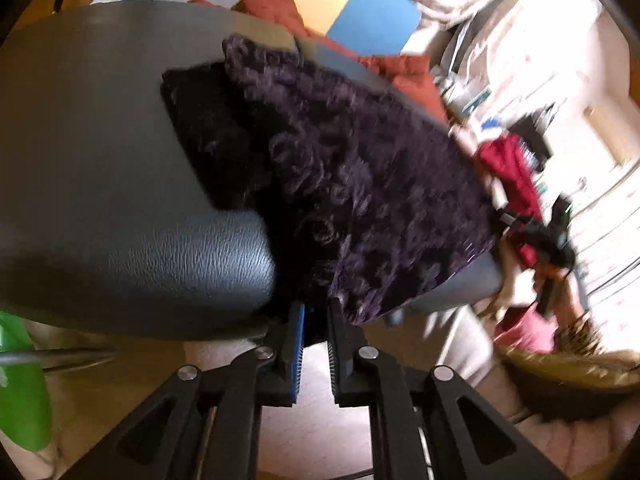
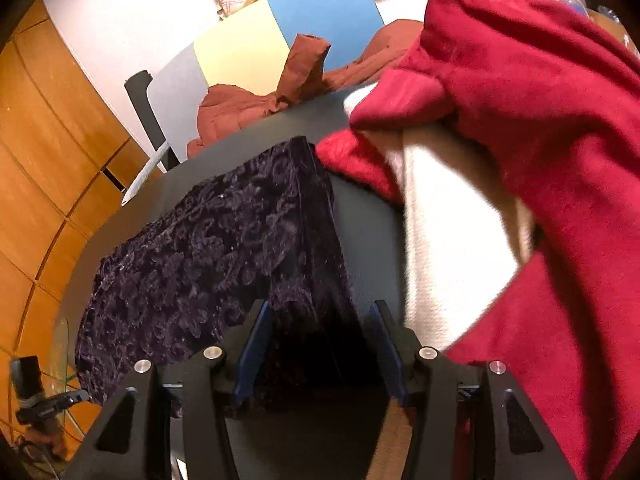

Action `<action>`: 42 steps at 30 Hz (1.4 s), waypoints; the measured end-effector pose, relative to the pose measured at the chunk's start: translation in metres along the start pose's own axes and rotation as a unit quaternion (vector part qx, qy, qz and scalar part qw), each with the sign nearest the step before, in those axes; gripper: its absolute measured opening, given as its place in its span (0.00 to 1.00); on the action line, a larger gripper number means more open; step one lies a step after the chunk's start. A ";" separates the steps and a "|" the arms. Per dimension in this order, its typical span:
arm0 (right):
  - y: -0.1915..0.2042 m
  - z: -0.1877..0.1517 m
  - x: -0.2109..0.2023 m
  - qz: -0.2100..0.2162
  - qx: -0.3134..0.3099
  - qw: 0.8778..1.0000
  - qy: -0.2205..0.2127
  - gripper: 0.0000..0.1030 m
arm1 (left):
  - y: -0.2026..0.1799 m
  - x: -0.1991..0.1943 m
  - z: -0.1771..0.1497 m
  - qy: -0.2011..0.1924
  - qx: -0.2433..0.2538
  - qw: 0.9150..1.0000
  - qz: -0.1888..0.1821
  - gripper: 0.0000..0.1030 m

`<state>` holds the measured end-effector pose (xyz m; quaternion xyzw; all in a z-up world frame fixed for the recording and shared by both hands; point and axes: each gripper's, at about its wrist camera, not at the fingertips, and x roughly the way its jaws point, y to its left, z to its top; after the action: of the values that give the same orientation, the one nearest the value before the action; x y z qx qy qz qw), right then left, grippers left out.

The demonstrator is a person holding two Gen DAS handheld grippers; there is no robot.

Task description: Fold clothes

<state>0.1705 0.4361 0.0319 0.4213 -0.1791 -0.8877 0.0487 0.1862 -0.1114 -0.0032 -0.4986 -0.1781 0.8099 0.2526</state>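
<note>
Right wrist view shows the dark purple velvet garment with an embossed floral pattern (image 2: 224,256) lying partly folded on the dark grey round tabletop (image 2: 364,208), one folded edge running straight toward the camera and passing between the fingers of the right tool (image 2: 320,344), whose jaws stand wide apart around the cloth without pinching it. Just beside the garment, to its right, a crimson fleece garment (image 2: 532,128) is heaped over a cream knitted cloth (image 2: 448,240), and a rust-brown garment (image 2: 248,108) lies at the far rim of the tabletop near a chair with blue and yellow panels (image 2: 320,8). From the left wrist view, blurred by motion, the same purple garment (image 1: 360,168) spreads across the tabletop (image 1: 88,120) with its near hem hanging over the edge; the left tool (image 1: 316,320) has its jaws narrowly parted at that hem, and I cannot tell whether any fabric is caught between them
</note>
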 end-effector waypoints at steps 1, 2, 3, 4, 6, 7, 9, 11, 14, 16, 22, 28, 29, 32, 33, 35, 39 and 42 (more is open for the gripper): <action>0.002 0.000 0.000 -0.002 -0.007 1.000 0.003 0.51 | 0.000 0.000 0.003 -0.007 -0.006 1.000 -0.002 0.09; 0.003 0.000 0.000 -0.004 -0.014 1.000 0.006 0.51 | -0.001 0.000 0.005 -0.014 -0.012 1.000 -0.004 0.09; 0.005 -0.001 0.001 -0.005 -0.019 1.000 0.008 0.51 | -0.001 -0.001 0.008 -0.022 -0.018 1.000 -0.006 0.09; 0.006 -0.001 0.003 -0.004 -0.023 1.000 0.011 0.51 | -0.001 -0.001 0.011 -0.029 -0.024 0.999 -0.007 0.10; 0.009 -0.001 0.012 -0.007 -0.033 0.999 0.023 0.42 | -0.002 -0.001 0.016 -0.043 -0.036 0.998 -0.011 0.10; 0.010 -0.001 0.016 -0.010 -0.038 0.999 0.030 0.27 | -0.005 0.004 0.019 -0.040 -0.030 0.999 0.006 0.10; 0.013 0.001 0.014 -0.010 -0.042 0.998 0.035 0.06 | -0.011 0.016 0.021 -0.024 -0.005 0.998 0.051 0.10; 0.015 0.003 -0.001 0.004 -0.038 0.999 0.016 0.06 | -0.014 0.014 0.020 -0.025 0.000 0.998 0.057 0.10; 0.013 0.000 -0.014 0.011 -0.040 0.999 0.016 0.06 | -0.008 0.007 0.015 -0.019 0.002 0.998 0.059 0.10; 0.007 -0.006 -0.005 0.002 -0.035 0.998 0.044 0.08 | 0.002 0.000 0.010 -0.013 -0.004 0.998 0.058 0.10; -0.004 -0.001 -0.001 0.003 0.020 0.999 0.028 0.55 | 0.037 -0.032 -0.005 -0.003 -0.037 0.994 0.104 0.10; 0.002 0.025 0.029 0.010 0.027 0.999 0.038 0.67 | 0.018 -0.062 0.006 -0.066 -0.010 0.990 0.126 0.09; 0.003 0.029 0.035 0.008 0.026 0.999 0.042 0.66 | 0.004 -0.058 0.013 -0.078 0.008 0.991 0.111 0.09; 0.006 0.042 0.055 0.001 0.024 0.998 0.056 0.65 | -0.035 -0.039 0.036 -0.098 0.059 0.991 0.071 0.10; 0.006 0.045 0.060 -0.003 0.022 0.998 0.058 0.65 | -0.048 -0.029 0.044 -0.100 0.072 0.991 0.059 0.10; 0.006 0.048 0.070 -0.010 0.020 0.998 0.063 0.65 | -0.070 -0.009 0.057 -0.101 0.094 0.990 0.036 0.10; 0.012 0.047 0.077 0.002 0.014 0.998 0.060 0.65 | -0.084 0.033 0.072 -0.080 0.115 0.989 0.056 0.11; 0.017 0.045 0.078 0.025 0.005 0.998 0.061 0.62 | -0.069 0.060 0.078 -0.051 0.115 0.985 0.121 0.10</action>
<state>0.0851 0.4143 0.0066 0.4705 -0.1907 -0.8579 0.0796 0.1101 -0.0228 0.0253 -0.4425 -0.0351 0.8737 0.1992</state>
